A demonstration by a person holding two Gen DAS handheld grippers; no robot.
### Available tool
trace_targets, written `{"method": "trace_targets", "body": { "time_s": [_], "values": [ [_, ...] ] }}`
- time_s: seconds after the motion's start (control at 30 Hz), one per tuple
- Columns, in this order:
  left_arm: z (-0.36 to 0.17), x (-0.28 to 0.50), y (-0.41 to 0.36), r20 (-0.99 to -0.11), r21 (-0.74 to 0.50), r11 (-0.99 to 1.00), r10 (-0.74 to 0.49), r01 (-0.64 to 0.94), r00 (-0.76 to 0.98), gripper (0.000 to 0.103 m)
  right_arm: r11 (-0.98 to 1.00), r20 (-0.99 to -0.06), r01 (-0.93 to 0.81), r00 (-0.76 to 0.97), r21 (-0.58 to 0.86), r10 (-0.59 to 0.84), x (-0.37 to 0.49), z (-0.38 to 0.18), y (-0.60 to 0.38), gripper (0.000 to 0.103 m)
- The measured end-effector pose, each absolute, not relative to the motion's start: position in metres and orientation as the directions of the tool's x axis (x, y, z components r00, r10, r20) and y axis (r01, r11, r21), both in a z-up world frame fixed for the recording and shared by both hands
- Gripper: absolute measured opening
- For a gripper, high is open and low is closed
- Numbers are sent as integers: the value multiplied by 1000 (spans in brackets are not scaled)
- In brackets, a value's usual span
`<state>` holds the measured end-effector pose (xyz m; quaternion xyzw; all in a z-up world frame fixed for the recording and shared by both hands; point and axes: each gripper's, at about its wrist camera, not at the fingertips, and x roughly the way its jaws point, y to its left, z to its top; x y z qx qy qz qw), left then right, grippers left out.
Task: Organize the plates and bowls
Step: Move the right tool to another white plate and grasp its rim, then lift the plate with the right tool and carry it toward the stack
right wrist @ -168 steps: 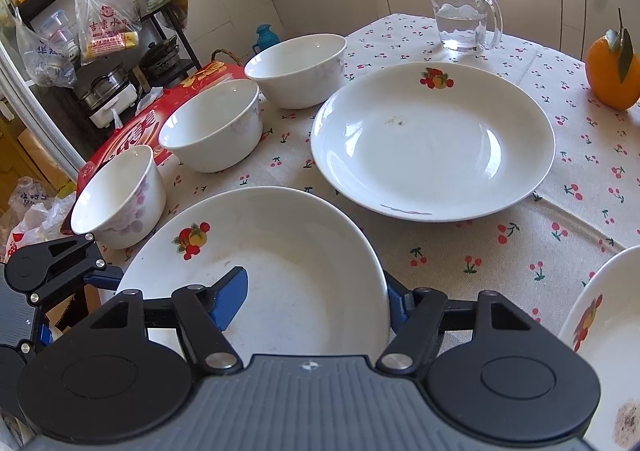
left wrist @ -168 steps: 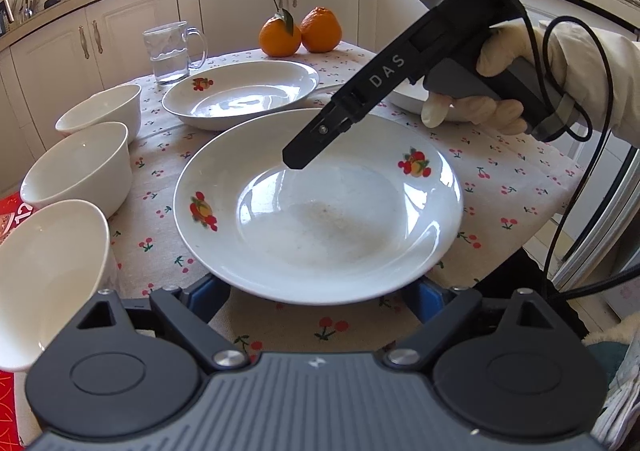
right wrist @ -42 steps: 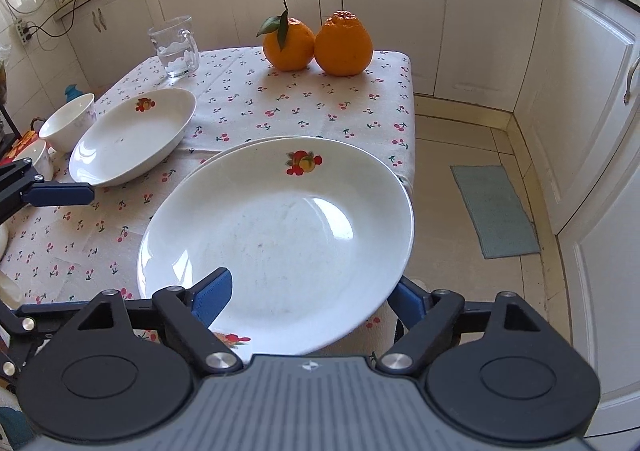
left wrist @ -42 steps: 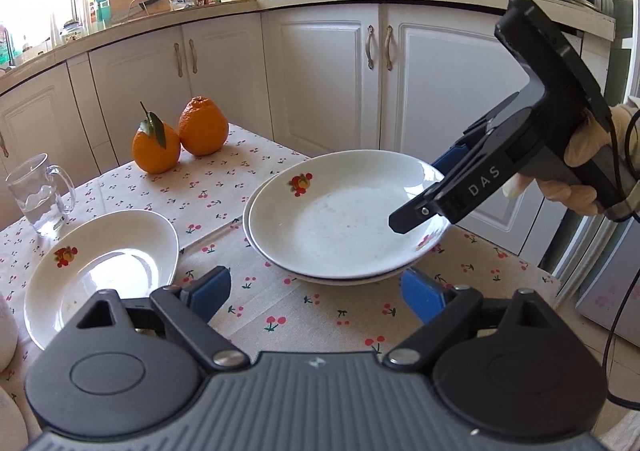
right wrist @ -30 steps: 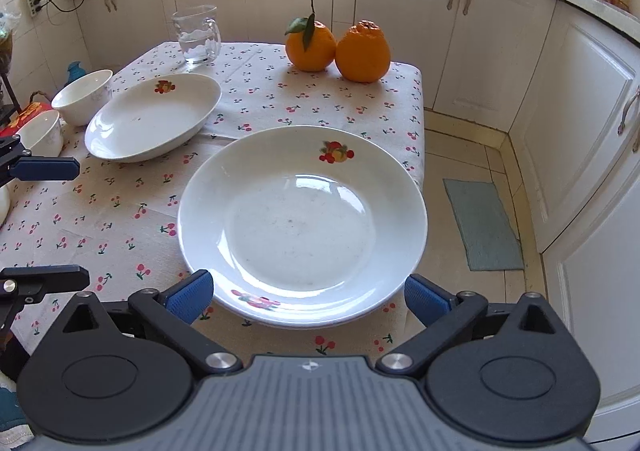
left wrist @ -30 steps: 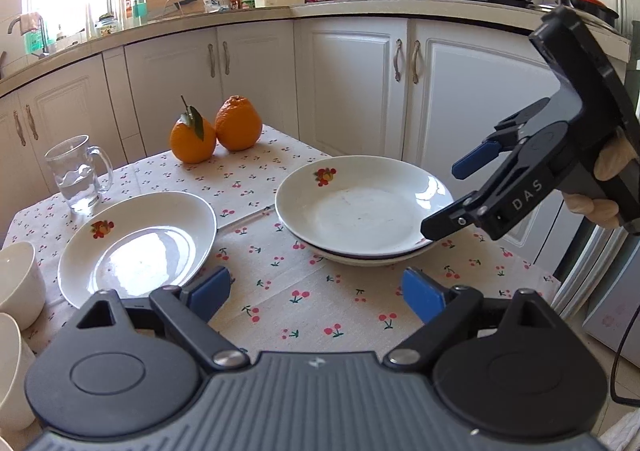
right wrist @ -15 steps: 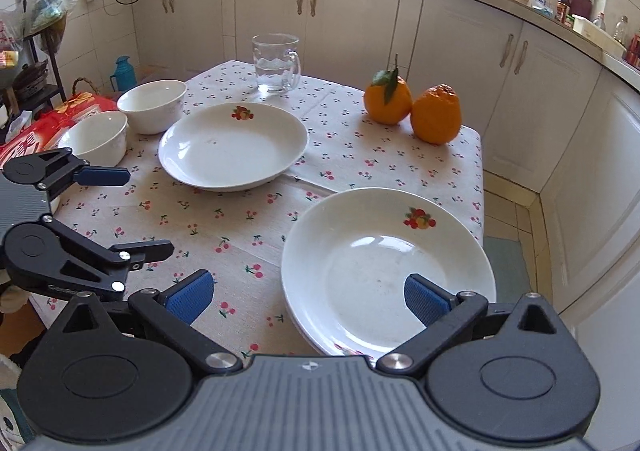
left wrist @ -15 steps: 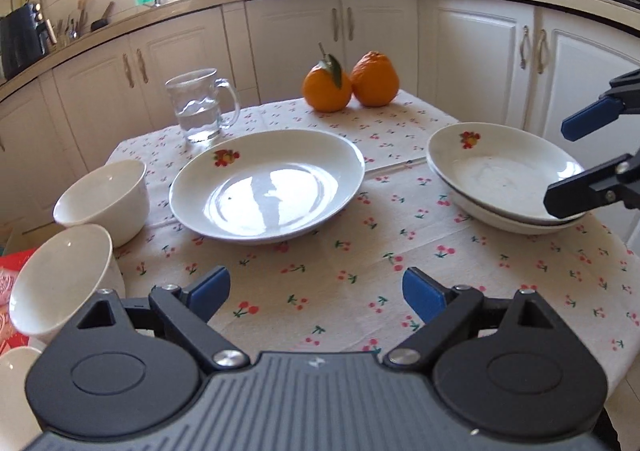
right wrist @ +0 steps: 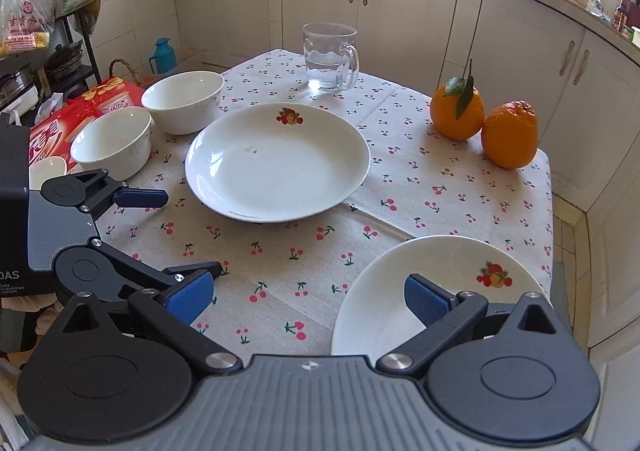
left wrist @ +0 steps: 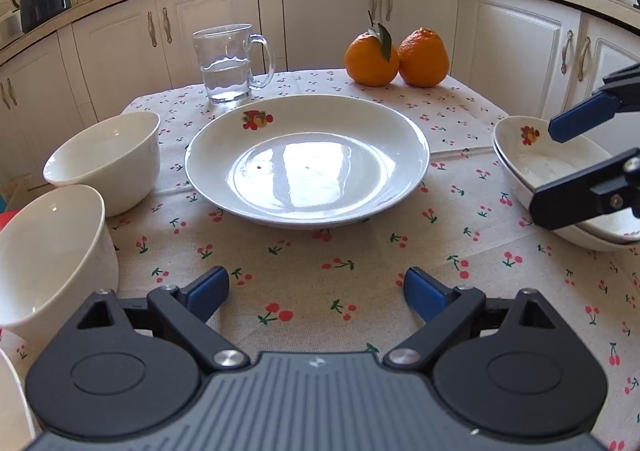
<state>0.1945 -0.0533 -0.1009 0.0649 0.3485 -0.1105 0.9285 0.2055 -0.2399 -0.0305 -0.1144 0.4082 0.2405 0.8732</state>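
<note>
Both the left gripper (left wrist: 316, 287) and right gripper (right wrist: 306, 297) gape empty near the lone plate (left wrist: 307, 159), stacked plates (left wrist: 560, 187) to its right.

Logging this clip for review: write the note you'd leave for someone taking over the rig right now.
Left gripper: open, empty, facing the single plate.
Right gripper: open, empty, above the near edge of the plate stack.
Done: two plates stacked at the table's right edge.
Left: the single plate mid-table goes on the stack; the far bowl, near bowl and a third one, only partly visible, are unstacked.
</note>
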Motion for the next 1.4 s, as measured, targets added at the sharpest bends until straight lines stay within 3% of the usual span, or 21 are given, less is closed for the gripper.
{"method": "trace_targets", "body": {
  "time_s": [0.17, 0.87, 1.4],
  "values": [
    [-104, 205, -53, -665, 21, 971, -163, 237, 729, 103, 841, -778, -541, 522, 13, 349, 232, -37, -232, 103],
    [-104, 231, -55, -665, 19, 975, -153, 221, 731, 103, 759, -832, -638, 343, 134, 435, 367, -68, -201, 102],
    [-100, 227, -54, -650, 13, 971, -174, 239, 740, 95, 658, -814, -716, 227, 233, 535, 417, -86, -179, 88]
  ]
}}
